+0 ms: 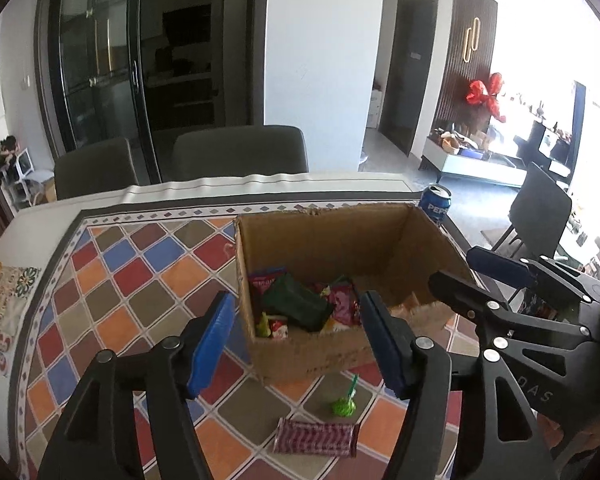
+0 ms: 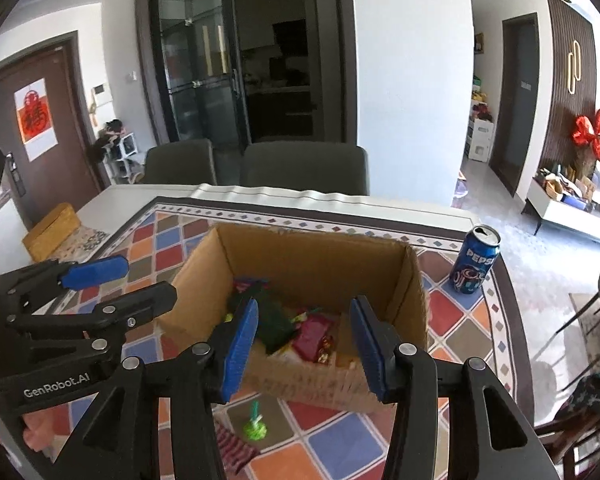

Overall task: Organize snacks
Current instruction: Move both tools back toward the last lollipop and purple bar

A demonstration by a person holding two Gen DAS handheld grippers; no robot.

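I see my left gripper and right gripper both parted and empty, poised over the near edge of the cardboard box, which sits at the centre of the chequered tablecloth with snack packets piled inside. On the cloth at six o'clock from the box lie a green candy and a striped wrapper; a Pepsi can stands at two o'clock.

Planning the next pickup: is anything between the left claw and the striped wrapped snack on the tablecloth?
Nothing visible blocks it. The pink-and-white striped wrapped snack lies on bare checkered tablecloth just below the open left claw; the small green wrapped candy sits beside it, the cardboard box behind.
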